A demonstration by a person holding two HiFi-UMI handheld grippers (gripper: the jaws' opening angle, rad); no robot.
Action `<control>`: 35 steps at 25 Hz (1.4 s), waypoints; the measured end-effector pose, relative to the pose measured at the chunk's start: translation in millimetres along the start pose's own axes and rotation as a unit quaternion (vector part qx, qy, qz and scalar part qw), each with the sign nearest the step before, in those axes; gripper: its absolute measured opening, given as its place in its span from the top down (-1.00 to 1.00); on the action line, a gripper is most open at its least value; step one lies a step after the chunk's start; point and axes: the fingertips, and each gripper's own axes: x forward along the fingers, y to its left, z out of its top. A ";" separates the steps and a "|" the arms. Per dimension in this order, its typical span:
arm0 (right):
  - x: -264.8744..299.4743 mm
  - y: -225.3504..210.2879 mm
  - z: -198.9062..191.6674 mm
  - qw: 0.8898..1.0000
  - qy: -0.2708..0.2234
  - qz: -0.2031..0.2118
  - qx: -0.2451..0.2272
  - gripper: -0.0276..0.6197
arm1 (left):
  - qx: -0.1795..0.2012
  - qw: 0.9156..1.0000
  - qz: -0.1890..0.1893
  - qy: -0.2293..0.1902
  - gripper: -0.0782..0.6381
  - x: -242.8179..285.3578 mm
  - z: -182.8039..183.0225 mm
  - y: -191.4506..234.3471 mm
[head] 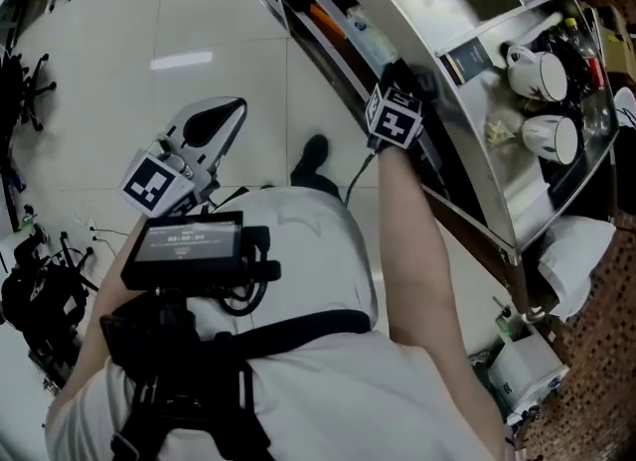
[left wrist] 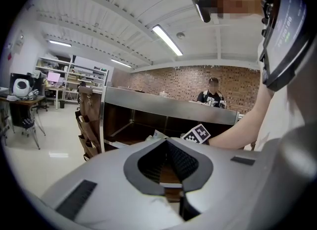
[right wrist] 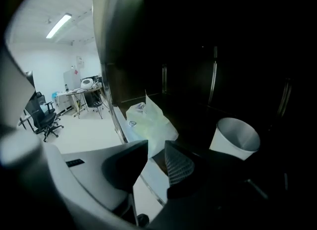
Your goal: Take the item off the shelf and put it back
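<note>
A crumpled, pale plastic bag [right wrist: 148, 122] lies at the front edge of a dark lower shelf [right wrist: 120, 125] of the steel shelf unit [head: 467, 151]. My right gripper [right wrist: 156, 149] reaches into that shelf, its jaws open and apart, with the bag just beyond the tips and nothing pressed between the pads. In the head view its marker cube [head: 396, 116] sits at the shelf front, next to the bag [head: 370, 37]. My left gripper [head: 212, 123] hangs back over the floor, its tips [left wrist: 166, 141] together and empty.
A white paper cup [right wrist: 237, 140] lies on its side deeper in the same shelf, to the right of the jaws. Two white mugs [head: 542, 76] stand on the upper shelf. A brown hanging organiser [left wrist: 89, 130] is at the unit's end. An office chair [right wrist: 42, 115] stands on the floor.
</note>
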 end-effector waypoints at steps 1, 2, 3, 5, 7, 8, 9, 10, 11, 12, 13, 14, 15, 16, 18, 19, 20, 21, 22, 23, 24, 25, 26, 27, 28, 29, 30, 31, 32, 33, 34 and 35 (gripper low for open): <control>3.9 0.6 1.3 1.000 -0.001 0.002 0.002 0.56 | -0.001 1.000 0.003 0.000 0.78 0.7 0.0 3.3; 6.8 0.8 2.8 1.000 -0.001 0.003 0.002 0.56 | -0.002 1.000 0.006 0.000 0.78 1.3 -0.1 5.7; 9.4 0.5 3.9 1.000 0.000 0.003 0.002 0.56 | -0.003 1.000 0.010 0.000 0.78 1.9 -0.1 7.6; 15.3 0.1 4.3 1.000 0.006 0.002 0.002 0.56 | -0.006 1.000 0.017 -0.002 0.78 2.3 0.0 11.6; 19.2 -0.3 6.2 1.000 0.010 -0.001 0.001 0.56 | -0.014 1.000 0.026 -0.002 0.78 0.2 -1.4 16.9; 20.3 -0.3 7.9 1.000 0.011 -0.003 0.000 0.56 | -0.017 0.999 0.031 -0.001 0.78 -1.4 -2.3 19.9; 21.3 -0.5 8.9 1.000 0.012 -0.005 -0.001 0.56 | -0.019 0.999 0.036 -0.001 0.78 -3.1 -2.9 22.7; 22.3 -1.0 8.8 1.000 0.015 -0.006 -0.001 0.56 | -0.020 0.999 0.040 -0.001 0.78 -4.6 -3.4 24.9; 23.2 -1.9 7.9 1.000 0.019 -0.007 0.000 0.57 | -0.021 0.999 0.044 0.000 0.78 -5.7 -3.8 26.4; 23.6 -3.8 6.5 1.000 0.022 -0.011 0.004 0.57 | -0.021 0.999 0.046 0.000 0.78 -6.4 -4.2 27.3; 22.9 -7.0 5.5 1.000 0.024 -0.017 0.007 0.62 | -0.021 0.999 0.048 0.000 0.78 -6.8 -4.2 28.1; 21.9 -10.0 5.5 0.999 0.025 -0.024 0.009 0.73 | -0.022 0.999 0.049 0.000 0.78 -6.9 -4.0 28.7; 20.9 -11.8 6.6 0.999 0.023 -0.027 0.010 0.77 | -0.022 0.999 0.049 0.000 0.78 -6.7 -3.5 29.2; 20.1 -12.2 8.3 0.999 0.019 -0.027 0.009 0.79 | -0.022 0.999 0.050 -0.001 0.78 -6.3 -2.8 29.8; 18.4 -11.5 10.6 1.000 0.013 -0.025 0.008 0.83 | -0.021 0.999 0.048 -0.001 0.78 -4.9 -1.5 30.6; 17.4 -11.2 11.1 1.000 0.012 -0.023 0.009 0.84 | -0.020 0.999 0.047 -0.001 0.78 -4.1 -1.1 30.9; 16.3 -11.2 11.7 1.000 0.010 -0.021 0.012 0.85 | -0.019 0.999 0.046 -0.001 0.78 -3.1 -0.6 31.0; 15.2 -11.2 12.2 1.000 0.008 -0.019 0.017 0.86 | -0.019 0.999 0.044 -0.001 0.78 -2.0 -0.1 31.0; 13.9 -11.2 12.7 1.000 0.006 -0.018 0.021 0.86 | -0.018 0.999 0.043 -0.001 0.78 -1.2 0.3 30.8; 12.2 -10.8 13.5 1.000 0.003 -0.015 0.024 0.86 | -0.018 0.999 0.042 -0.002 0.78 -0.7 0.5 30.5; 10.3 -10.0 14.7 1.000 -0.001 -0.013 0.025 0.87 | -0.017 0.999 0.041 -0.002 0.78 -0.7 0.6 30.3; 8.4 -8.8 16.0 1.000 -0.005 -0.011 0.027 0.87 | -0.017 0.999 0.040 -0.002 0.78 -0.9 0.7 30.3; 6.5 -7.6 17.3 1.000 -0.008 -0.009 0.028 0.87 | -0.016 0.999 0.039 -0.002 0.78 -1.2 0.8 30.2; 4.6 -6.6 18.1 0.999 -0.012 -0.007 0.031 0.88 | -0.015 0.999 0.039 -0.002 0.78 -1.4 0.8 29.9; 2.8 -5.9 18.6 0.999 -0.014 -0.006 0.034 0.88 | -0.014 0.999 0.038 -0.001 0.78 -1.5 0.7 29.4; 1.3 -5.5 18.8 0.999 -0.017 -0.005 0.038 0.88 | -0.013 0.999 0.037 -0.001 0.78 -1.6 0.5 28.9; 0.1 -5.4 19.1 0.999 -0.020 -0.004 0.042 0.88 | -0.013 0.999 0.036 -0.001 0.78 -1.7 0.2 28.5; -0.8 -5.2 19.6 0.999 -0.022 -0.003 0.045 0.88 | -0.013 0.999 0.036 -0.001 0.78 -1.8 -0.1 28.3; -1.4 -4.7 20.1 0.999 -0.024 -0.001 0.047 0.88 | -0.013 0.999 0.035 -0.001 0.78 -1.9 -0.4 28.2; -2.0 -4.0 20.2 0.999 -0.025 0.000 0.048 0.88 | -0.013 0.999 0.035 -0.001 0.78 -2.2 -0.7 28.2; -2.7 -3.0 19.8 0.998 -0.026 0.003 0.050 0.88 | -0.013 0.999 0.035 -0.001 0.78 -2.5 -1.1 28.0; -3.7 -2.1 19.1 0.998 -0.027 0.006 0.051 0.88 | -0.012 0.999 0.034 -0.001 0.78 -2.7 -1.5 27.7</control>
